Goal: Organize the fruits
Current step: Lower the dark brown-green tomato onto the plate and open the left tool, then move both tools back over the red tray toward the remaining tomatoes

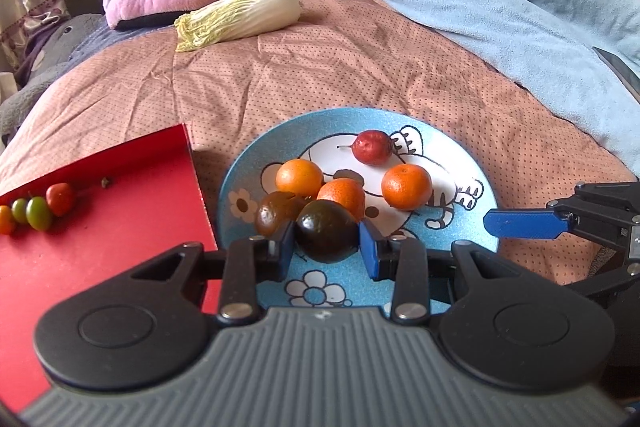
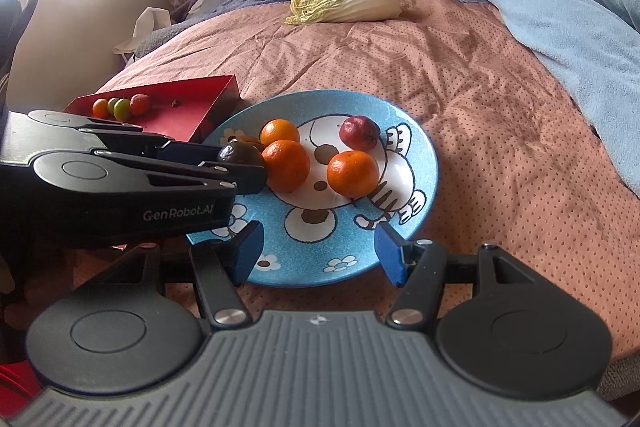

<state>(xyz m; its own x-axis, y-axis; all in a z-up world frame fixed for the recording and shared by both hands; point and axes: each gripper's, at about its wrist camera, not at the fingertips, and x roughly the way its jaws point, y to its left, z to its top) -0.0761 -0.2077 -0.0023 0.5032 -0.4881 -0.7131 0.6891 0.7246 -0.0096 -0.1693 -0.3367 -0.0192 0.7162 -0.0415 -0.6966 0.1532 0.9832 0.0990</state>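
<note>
I'm pinching the dark fruit [image 1: 326, 235] between the pads of my left gripper [image 1: 327, 247], low over the near-left part of the blue plate [image 1: 460, 239], just beside the oranges [image 1: 342, 195]. Judging this as the placing step: next I'm needing a gentle release so it doesn't roll. Left gripper is tilting downward. My right gripper [image 2: 318, 253] is hanging spread and empty over the plate's near rim.
</note>
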